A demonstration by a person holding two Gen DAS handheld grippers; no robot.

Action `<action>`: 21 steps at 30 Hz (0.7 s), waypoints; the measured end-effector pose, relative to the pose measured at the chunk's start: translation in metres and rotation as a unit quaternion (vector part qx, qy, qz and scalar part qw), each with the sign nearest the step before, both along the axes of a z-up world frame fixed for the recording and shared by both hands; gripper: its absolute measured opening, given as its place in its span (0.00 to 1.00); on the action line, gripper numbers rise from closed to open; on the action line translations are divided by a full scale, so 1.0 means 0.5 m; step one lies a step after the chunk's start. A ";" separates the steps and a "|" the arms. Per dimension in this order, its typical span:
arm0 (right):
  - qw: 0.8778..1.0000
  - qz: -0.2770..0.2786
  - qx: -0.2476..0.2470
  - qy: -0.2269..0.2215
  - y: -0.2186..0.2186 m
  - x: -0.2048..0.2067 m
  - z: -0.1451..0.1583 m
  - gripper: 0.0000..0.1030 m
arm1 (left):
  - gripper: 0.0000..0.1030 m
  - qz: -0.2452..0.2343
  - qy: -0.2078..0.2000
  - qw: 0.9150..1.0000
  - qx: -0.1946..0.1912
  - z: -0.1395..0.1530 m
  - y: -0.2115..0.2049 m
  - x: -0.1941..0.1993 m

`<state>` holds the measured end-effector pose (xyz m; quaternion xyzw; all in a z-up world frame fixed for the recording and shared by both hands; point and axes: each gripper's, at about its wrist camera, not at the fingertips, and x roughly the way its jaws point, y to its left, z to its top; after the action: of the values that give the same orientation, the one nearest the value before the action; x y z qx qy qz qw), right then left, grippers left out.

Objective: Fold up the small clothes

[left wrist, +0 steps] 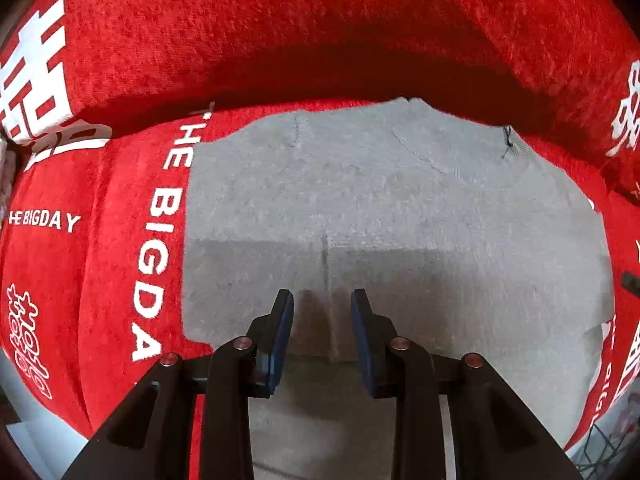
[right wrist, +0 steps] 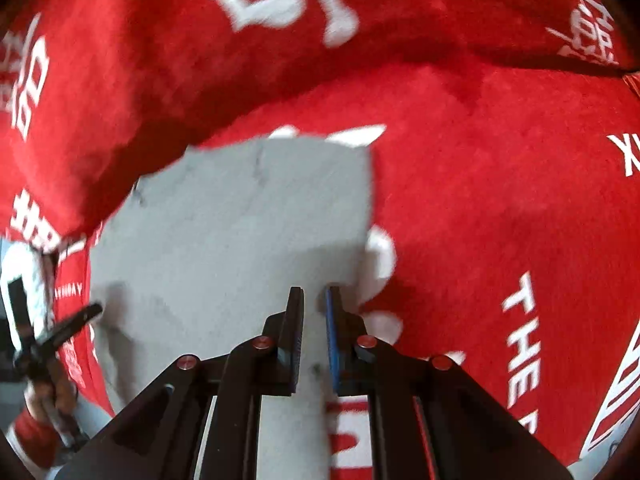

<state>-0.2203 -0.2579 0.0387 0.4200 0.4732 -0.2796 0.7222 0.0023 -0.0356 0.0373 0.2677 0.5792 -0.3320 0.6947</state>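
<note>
From the left wrist, the left gripper (left wrist: 322,300) hangs with its jaws parted and nothing between them, directly over the grey garment (left wrist: 380,216), which lies flat on the red printed cloth (left wrist: 120,208) and fills the middle of the view, a fold line running across it just ahead of the fingertips. From the right wrist, the right gripper (right wrist: 314,300) stands with its jaws narrowly apart over the grey garment's (right wrist: 248,216) near right corner, whether pinching the fabric I cannot tell, and the left gripper (right wrist: 52,336) shows at the far left edge.
</note>
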 end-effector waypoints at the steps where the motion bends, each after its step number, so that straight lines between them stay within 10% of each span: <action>1: 1.000 0.006 0.000 0.007 0.013 0.004 -0.008 0.10 | 0.31 -0.001 0.004 1.000 0.007 -0.011 -0.006 -0.006; 6: 0.999 0.020 -0.013 0.021 0.041 0.002 -0.056 0.09 | 0.33 0.000 -0.007 1.000 0.006 -0.042 0.017 -0.014; 8: 0.999 0.018 -0.013 0.024 0.040 0.003 -0.051 0.09 | 0.61 0.010 -0.032 0.999 0.019 -0.039 0.024 -0.013; 21: 0.999 0.000 0.009 0.052 0.077 0.005 -0.003 0.14 | 0.63 0.016 -0.007 1.000 0.021 -0.022 0.064 0.016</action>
<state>-0.2177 -0.2196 0.0374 0.4111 0.5125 -0.2975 0.6927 0.0103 -0.0034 0.0265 0.2755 0.5852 -0.3071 0.6981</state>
